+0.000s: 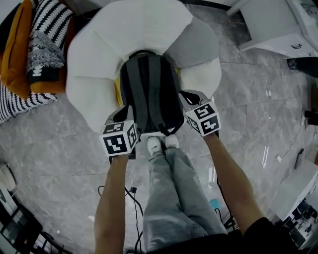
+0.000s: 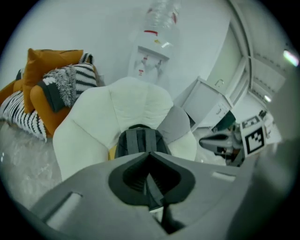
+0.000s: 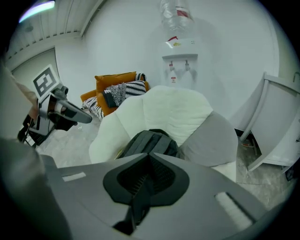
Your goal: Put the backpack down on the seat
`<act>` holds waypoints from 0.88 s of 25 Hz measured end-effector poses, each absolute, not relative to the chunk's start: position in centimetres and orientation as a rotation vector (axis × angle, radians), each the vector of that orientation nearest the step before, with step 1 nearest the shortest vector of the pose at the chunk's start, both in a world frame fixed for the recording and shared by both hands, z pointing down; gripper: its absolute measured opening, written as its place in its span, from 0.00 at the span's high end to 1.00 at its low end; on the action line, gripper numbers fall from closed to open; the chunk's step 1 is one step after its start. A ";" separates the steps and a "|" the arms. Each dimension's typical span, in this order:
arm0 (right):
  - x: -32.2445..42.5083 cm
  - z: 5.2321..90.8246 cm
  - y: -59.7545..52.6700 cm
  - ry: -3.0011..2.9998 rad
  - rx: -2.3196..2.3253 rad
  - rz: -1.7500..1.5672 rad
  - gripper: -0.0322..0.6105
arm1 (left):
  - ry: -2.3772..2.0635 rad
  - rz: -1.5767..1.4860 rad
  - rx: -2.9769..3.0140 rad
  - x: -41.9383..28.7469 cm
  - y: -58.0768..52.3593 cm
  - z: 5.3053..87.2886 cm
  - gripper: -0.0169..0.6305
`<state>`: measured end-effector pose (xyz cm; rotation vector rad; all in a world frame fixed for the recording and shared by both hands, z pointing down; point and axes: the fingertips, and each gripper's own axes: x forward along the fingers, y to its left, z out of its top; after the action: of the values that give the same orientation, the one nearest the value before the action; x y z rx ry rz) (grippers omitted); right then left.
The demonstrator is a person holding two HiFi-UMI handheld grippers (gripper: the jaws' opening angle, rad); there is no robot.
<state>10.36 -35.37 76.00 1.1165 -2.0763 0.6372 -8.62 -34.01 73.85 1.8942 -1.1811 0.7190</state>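
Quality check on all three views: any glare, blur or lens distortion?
Head view: evenly lit, sharp, wide-angle bend at edges, glare streaks on the glossy floor. Left gripper view: fisheye circle with black corners; water dispenser soft, near left hand-held gripper body slightly blurred. Right gripper view: same fisheye; ceiling light blooms top left; backpack fairly sharp.

The padded chair [image 1: 89,64] walls in the backpack [image 1: 149,94] behind and at both sides; only the front stands open.

On white seat [image 1: 99,59]: backpack [image 1: 149,94] (grey marble floor [image 1: 49,149] beneath).
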 end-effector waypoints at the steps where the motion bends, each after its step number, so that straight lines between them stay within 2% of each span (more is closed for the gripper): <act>1: 10.5 75.4 -34.7 -2.078 1.118 0.638 0.95 | -1.203 0.668 1.880 -8.6 -33.9 72.4 0.98; 16: 9.9 57.4 -32.7 -2.225 1.287 0.578 0.95 | -1.316 0.474 1.954 -8.7 -30.3 53.7 0.98; 22: 9.7 48.2 -33.7 -2.319 1.352 0.486 0.94 | -1.341 0.410 2.105 -7.9 -31.6 43.4 0.98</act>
<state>9.72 -33.68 48.24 1.3525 -2.3194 0.4861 -7.95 -31.56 43.36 2.1053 -1.3409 0.4100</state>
